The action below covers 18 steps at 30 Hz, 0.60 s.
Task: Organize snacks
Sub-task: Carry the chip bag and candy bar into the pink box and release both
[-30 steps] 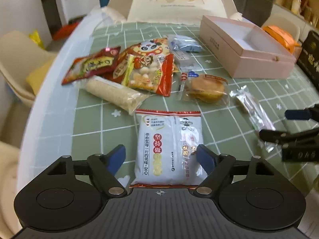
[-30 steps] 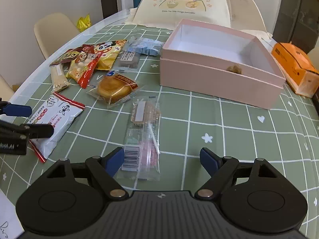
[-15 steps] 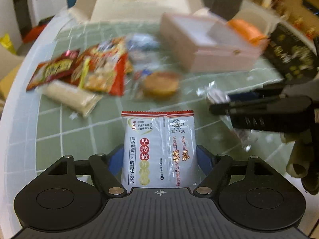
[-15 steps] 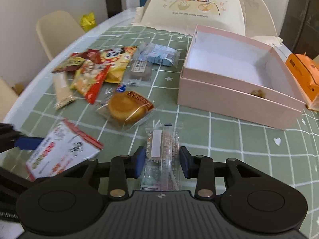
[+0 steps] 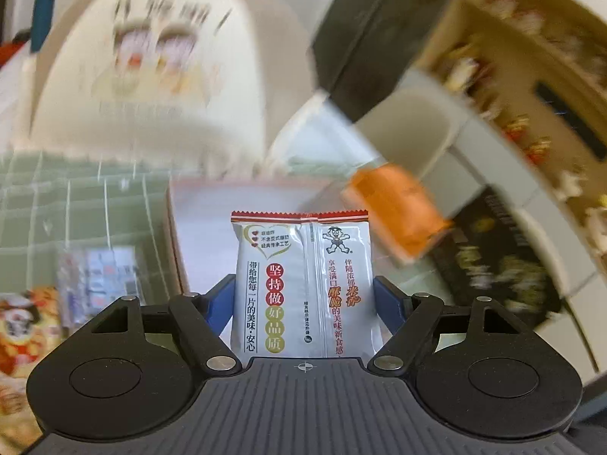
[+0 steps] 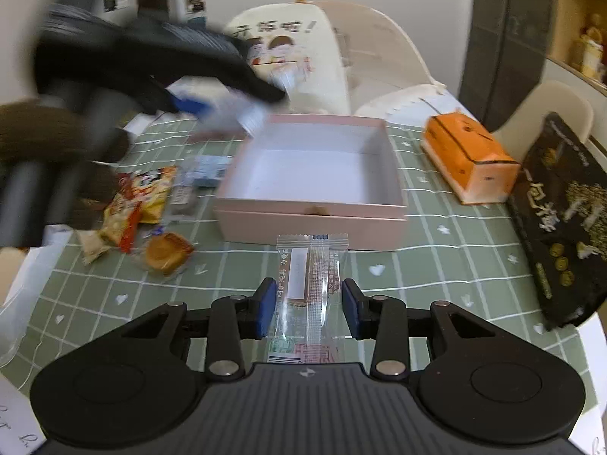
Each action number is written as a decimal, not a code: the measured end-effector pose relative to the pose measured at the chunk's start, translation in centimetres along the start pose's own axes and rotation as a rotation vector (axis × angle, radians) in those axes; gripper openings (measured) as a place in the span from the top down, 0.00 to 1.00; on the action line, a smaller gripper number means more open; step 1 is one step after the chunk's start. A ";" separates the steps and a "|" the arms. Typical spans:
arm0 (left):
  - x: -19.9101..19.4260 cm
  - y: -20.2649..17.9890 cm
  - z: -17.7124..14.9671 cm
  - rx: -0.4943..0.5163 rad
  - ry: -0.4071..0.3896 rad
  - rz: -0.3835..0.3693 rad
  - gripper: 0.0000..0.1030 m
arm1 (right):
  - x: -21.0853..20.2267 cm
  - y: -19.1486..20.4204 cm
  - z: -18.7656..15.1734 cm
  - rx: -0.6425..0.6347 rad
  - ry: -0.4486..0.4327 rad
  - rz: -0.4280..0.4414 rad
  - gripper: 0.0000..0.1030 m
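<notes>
Two wrist views of a snack-sorting scene. Left hand-held gripper [image 5: 302, 301]: blue pads pinch a white rice-cracker packet [image 5: 303, 284] w/ red serrated top edge, held upright & lifted, w/ the open pink box [image 5: 197, 204] directly behind it; background strongly motion-blurred. Right hand-held gripper [image 6: 308, 309]: pads closed on a clear-wrapped snack bar [image 6: 309, 288], held lengthwise betw. the fingers & raised over the green grid-pattern table [image 6: 447, 258], just in front of the pink box's near wall. In the right wrist view the left hand-held gripper appears as a dark blur at upper left, above the box's far-left corner. Box interior looks bare white. Left of the box on the table: round cake in clear wrap [image 6: 167, 254], red/yellow snack bags [image 6: 140, 197], blue packet [image 6: 206, 168]. Right of the box: orange carton [image 6: 468, 163]; further right, a black bag w/ gold print [image 6: 565, 220].
</notes>
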<state>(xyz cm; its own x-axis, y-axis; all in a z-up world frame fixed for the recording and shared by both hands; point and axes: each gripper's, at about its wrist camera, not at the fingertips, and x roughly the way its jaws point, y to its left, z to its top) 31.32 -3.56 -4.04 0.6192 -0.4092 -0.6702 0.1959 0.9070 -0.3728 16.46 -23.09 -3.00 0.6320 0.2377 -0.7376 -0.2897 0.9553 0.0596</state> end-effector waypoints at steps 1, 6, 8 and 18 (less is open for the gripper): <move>1.2 0.2 -0.4 0.017 -0.024 0.018 0.22 | 0.2 -0.4 0.1 0.005 0.007 -0.016 0.64; 0.6 2.6 -1.8 -0.118 -0.123 -0.059 0.25 | 0.9 -3.0 1.1 0.052 0.009 -0.072 0.64; -1.8 3.8 -2.2 -0.167 -0.181 -0.100 0.25 | 1.2 -4.0 2.5 0.089 -0.022 -0.047 0.64; -8.1 9.7 -5.6 -0.189 -0.155 0.112 0.25 | 11.6 -4.7 12.9 0.175 -0.055 -0.036 0.36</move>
<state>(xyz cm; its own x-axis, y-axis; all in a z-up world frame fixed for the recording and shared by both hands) 23.94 8.01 -5.88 0.7408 -0.2737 -0.6135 -0.0173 0.9052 -0.4247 34.42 -22.60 -3.18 0.6794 0.2073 -0.7039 -0.1394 0.9783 0.1535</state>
